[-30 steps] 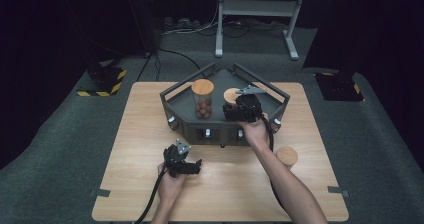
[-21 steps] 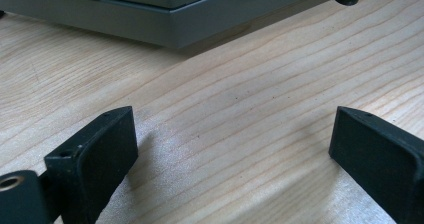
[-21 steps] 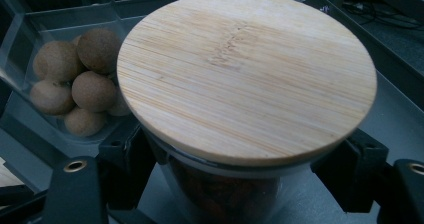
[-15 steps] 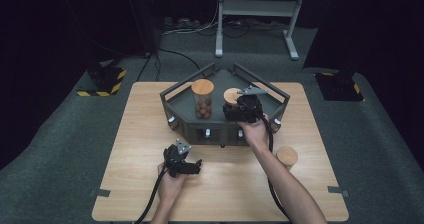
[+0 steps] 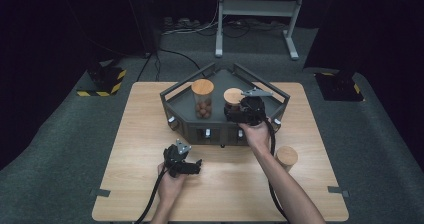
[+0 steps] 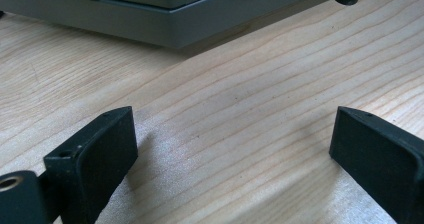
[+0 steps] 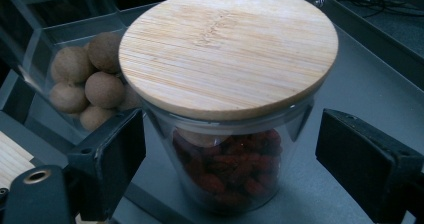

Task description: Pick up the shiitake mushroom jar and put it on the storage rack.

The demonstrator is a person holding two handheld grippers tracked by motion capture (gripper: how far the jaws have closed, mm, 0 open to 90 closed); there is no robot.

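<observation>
Your right gripper (image 7: pixel 227 149) sits at the grey tray (image 5: pixel 172 100), and its jaws have just been opening: they now stand spread on either side of the glass jar of red berries (image 7: pixel 227 176), which stays between them with a gap showing at each pad, so nothing presses on the glass. That jar stands upright on the tray floor, its round bamboo lid (image 7: pixel 229 51) seated flat on top. Just beside it, to its left in the right gripper view, is the second glass jar (image 7: pixel 87 84), this one holding brown round fruits (it looks like the taller one with its own wooden lid in the high view (image 5: pixel 202 99)). From above you can see your right gripper (image 5: pixel 239 115) over the tray's front right part, right up against the berry jar (image 5: pixel 233 98). Your left gripper (image 6: pixel 232 149) rests low over the wooden table (image 6: pixel 250 84), well apart from the jars, jaws wide and holding nothing, with the tray's front wall (image 6: pixel 150 19) ahead of it. A third wooden-lidded container (image 5: pixel 287 157) stands on the table near your right forearm, outside the tray.
</observation>
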